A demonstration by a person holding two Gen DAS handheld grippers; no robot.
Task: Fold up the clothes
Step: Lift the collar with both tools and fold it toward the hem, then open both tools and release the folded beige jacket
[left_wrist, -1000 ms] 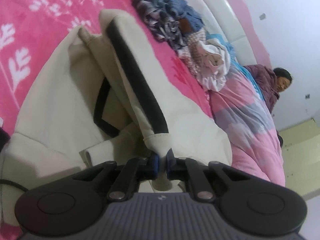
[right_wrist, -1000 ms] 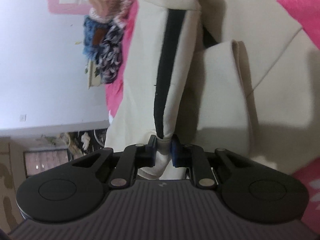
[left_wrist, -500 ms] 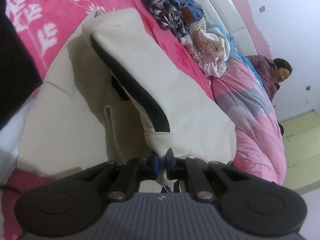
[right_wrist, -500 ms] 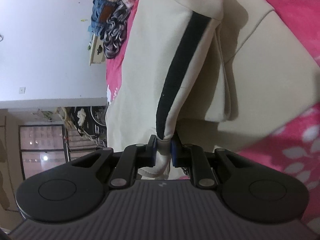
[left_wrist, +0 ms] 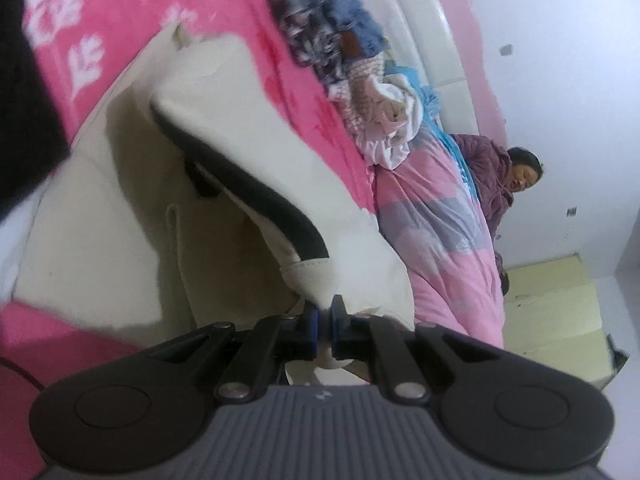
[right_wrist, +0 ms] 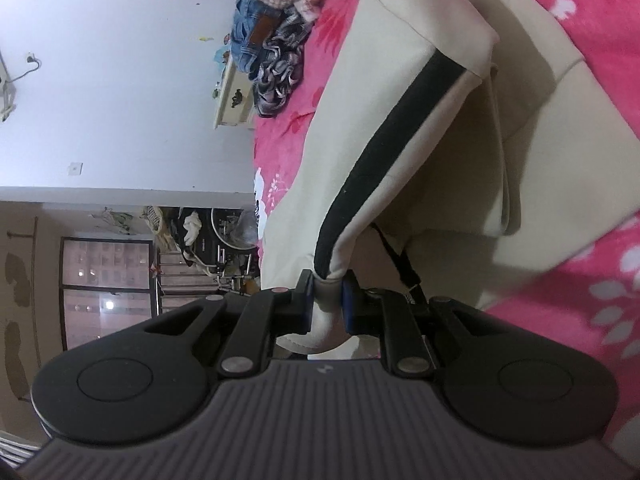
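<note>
A cream garment with a black stripe (left_wrist: 256, 184) lies partly folded on a pink flowered bedspread (left_wrist: 120, 8). My left gripper (left_wrist: 325, 330) is shut on a cream cuff edge of it, and the stripe runs away from the jaws. My right gripper (right_wrist: 326, 306) is shut on another cream edge of the same garment (right_wrist: 420, 120), lifted off the bedspread (right_wrist: 580, 312). A black strap (right_wrist: 400, 260) hangs under the raised fabric.
A heap of unfolded clothes (left_wrist: 340, 40) lies at the head of the bed, also in the right wrist view (right_wrist: 272, 48). A pink and grey quilt (left_wrist: 432, 220) covers a person (left_wrist: 516, 172) beside a white headboard (left_wrist: 432, 40). A doorway (right_wrist: 120, 264) lies beyond the bed.
Both grippers have drawn the held garment edges back toward me and up. The folded-over layer now stands higher off the body of the garment, and more pink bedspread shows around it.
</note>
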